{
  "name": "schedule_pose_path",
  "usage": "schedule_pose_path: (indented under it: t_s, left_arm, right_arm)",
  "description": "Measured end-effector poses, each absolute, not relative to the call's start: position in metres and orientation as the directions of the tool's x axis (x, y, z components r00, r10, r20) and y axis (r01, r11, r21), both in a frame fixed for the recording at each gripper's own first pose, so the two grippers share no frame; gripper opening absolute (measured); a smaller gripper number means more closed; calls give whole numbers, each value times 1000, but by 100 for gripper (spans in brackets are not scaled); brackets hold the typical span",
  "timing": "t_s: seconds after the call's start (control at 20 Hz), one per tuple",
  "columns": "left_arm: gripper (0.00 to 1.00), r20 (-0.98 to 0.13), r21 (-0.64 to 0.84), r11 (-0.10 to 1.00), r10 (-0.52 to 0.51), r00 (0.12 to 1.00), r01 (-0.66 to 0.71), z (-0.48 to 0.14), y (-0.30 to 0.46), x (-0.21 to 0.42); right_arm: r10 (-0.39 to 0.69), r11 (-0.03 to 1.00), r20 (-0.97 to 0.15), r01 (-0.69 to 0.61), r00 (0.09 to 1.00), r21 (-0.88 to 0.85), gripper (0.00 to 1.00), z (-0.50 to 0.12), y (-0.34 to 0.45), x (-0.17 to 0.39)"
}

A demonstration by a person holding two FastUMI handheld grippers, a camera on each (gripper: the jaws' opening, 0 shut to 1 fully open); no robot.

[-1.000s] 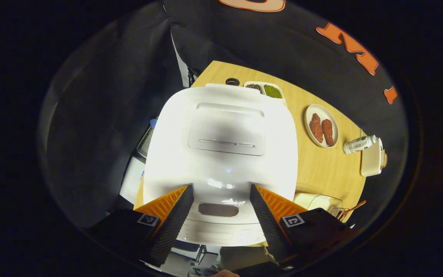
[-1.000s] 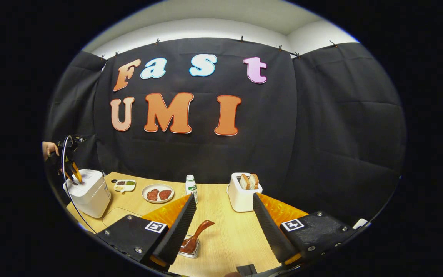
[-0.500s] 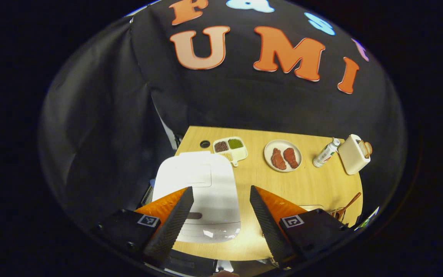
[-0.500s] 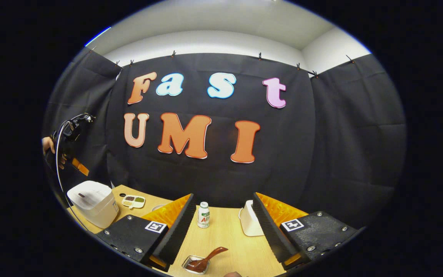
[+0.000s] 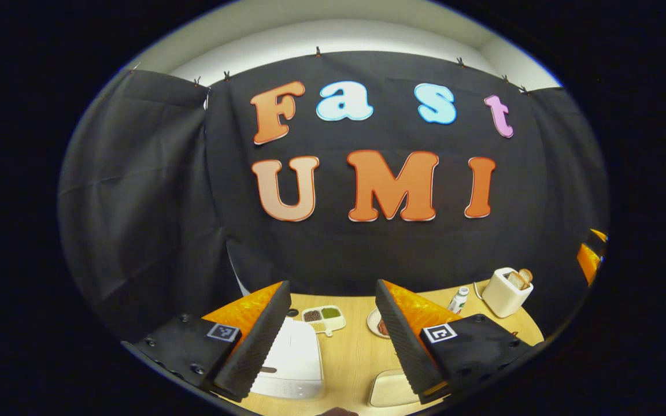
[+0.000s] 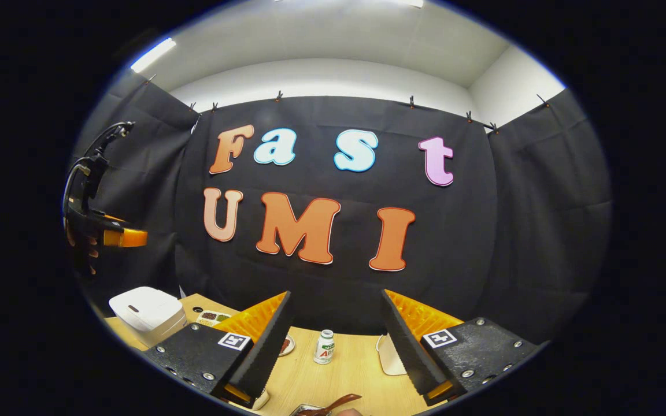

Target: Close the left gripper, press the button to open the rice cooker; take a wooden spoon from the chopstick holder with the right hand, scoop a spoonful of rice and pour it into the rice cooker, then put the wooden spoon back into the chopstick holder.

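We are holding both grippers released above the table: left gripper [image 5: 333,338] over the shut rice cooker [image 5: 287,361], needing clenching before pressing its button.

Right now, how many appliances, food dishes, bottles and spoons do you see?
Appliances: 2, rice cooker and toaster
Food dishes: 2, divided tray and plate
Bottles: 1, bottle
Spoons: 1, wooden spoon
Total: 6
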State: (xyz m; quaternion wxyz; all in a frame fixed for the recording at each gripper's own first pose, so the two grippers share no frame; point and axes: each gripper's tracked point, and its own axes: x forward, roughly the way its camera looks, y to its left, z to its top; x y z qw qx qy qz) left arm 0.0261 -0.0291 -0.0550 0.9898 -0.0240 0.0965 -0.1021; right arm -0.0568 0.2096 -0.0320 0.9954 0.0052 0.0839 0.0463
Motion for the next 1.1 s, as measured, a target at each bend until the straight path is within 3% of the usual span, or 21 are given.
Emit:
schedule_pose_path:
  t_s: [0.25,0.45,0.5,0.7,0.8,0.95,1.1]
  left_arm:
    - [100,-48,-72,981,-185,982,182,-34,-28,13]
    - [100,-13,-91,983,-163,987,161,-33,-20,7]
    - [99,-5,-96,985,-148,989,147,-31,-15,7]
    - [99,21,-106,989,-104,994,106,-29,3,11]
    - [99,27,-112,989,-92,995,94,-29,9,9]
    - [100,31,-114,991,-71,997,75,-29,18,11]
    - [100,29,-113,991,-64,998,67,-31,21,9]
  right_arm:
    - [122,992,-128,-119,984,35,93,-30,226,-48]
    - [149,989,-90,-147,985,28,93,-18,237,-42]
    - [153,988,-87,-151,984,29,88,-18,240,-41]
    - [174,985,-76,-174,982,8,88,-17,251,-38]
    - [178,984,-77,-178,981,6,93,-17,254,-39]
    - [181,983,-79,-181,980,9,88,-16,257,-40]
    - [183,983,-77,-183,980,9,93,-17,258,-39]
